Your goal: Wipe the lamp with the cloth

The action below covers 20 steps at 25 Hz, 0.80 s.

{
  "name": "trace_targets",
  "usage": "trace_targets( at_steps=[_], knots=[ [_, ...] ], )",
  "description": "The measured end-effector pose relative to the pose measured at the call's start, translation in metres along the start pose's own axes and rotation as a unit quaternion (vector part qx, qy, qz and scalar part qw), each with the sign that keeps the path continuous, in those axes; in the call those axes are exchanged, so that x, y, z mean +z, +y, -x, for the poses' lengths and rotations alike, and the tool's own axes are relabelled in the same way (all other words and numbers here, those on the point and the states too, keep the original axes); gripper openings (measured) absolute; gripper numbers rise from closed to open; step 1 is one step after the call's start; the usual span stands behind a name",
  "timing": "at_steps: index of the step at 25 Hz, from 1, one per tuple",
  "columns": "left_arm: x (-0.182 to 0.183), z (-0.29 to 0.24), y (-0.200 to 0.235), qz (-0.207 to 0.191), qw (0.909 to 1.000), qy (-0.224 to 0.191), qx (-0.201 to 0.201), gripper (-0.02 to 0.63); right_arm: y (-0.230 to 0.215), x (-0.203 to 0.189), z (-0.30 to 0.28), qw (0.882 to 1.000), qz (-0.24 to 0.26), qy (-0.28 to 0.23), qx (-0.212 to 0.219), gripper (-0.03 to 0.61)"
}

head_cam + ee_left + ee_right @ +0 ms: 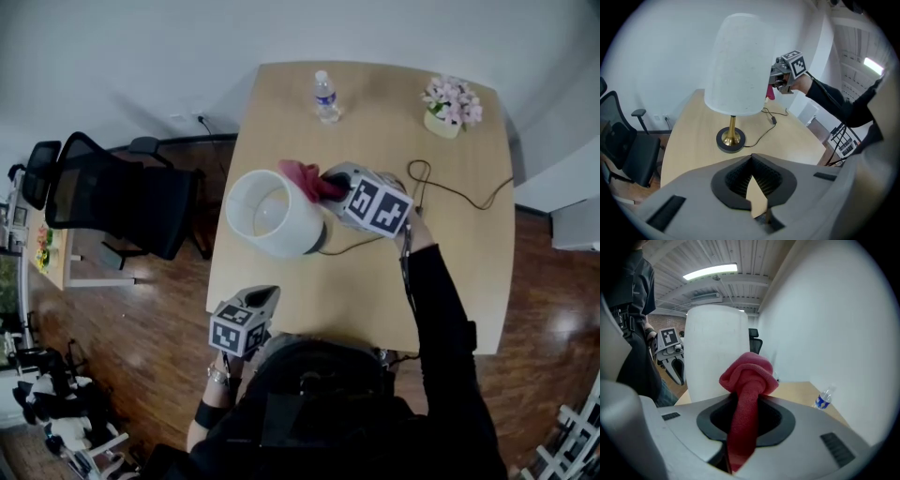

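Right hand-held gripper (330, 180) clamps a bunched red cloth (302, 176) against the white cylindrical lamp shade (272, 214) (brass stem (732, 123)); left hand-held gripper (265, 298) closed, empty

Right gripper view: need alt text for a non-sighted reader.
The right gripper clamps a red cloth, its bunched end in front of a white lampshade. A water bottle stands on the wooden table at right.

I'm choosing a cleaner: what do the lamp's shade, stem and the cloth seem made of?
Shade: white, matte, faintly speckled; likely fabric or paper.
Stem: shiny gold, probably brass-finished metal, on a dark matte base.
Cloth: red, soft, finely ribbed, bunching in folds; likely microfibre.
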<state>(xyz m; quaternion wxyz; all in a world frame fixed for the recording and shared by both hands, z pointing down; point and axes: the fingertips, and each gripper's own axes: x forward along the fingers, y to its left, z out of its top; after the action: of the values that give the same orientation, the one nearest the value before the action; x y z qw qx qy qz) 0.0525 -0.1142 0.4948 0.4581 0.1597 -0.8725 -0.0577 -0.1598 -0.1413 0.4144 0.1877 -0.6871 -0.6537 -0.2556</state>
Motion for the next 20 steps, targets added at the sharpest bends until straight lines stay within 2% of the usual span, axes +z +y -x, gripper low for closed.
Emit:
trace_targets(
  at_steps=[6, 16, 20],
  knots=[
    [-0.001, -0.001, -0.002, -0.008, 0.9999, 0.007, -0.010, -0.005, 0.009, -0.043, -0.014, 0.998, -0.046, 0.039, -0.016, 0.103],
    [-0.012, 0.010, -0.004, -0.035, 0.9990, 0.023, -0.018, -0.005, 0.031, -0.094, -0.027, 0.988, -0.059, 0.132, -0.058, 0.103],
    [-0.023, 0.014, -0.001, -0.045, 0.9982, 0.031, -0.024, -0.005, 0.036, -0.102, -0.011, 0.979, -0.098, 0.142, -0.110, 0.101]
  ],
)
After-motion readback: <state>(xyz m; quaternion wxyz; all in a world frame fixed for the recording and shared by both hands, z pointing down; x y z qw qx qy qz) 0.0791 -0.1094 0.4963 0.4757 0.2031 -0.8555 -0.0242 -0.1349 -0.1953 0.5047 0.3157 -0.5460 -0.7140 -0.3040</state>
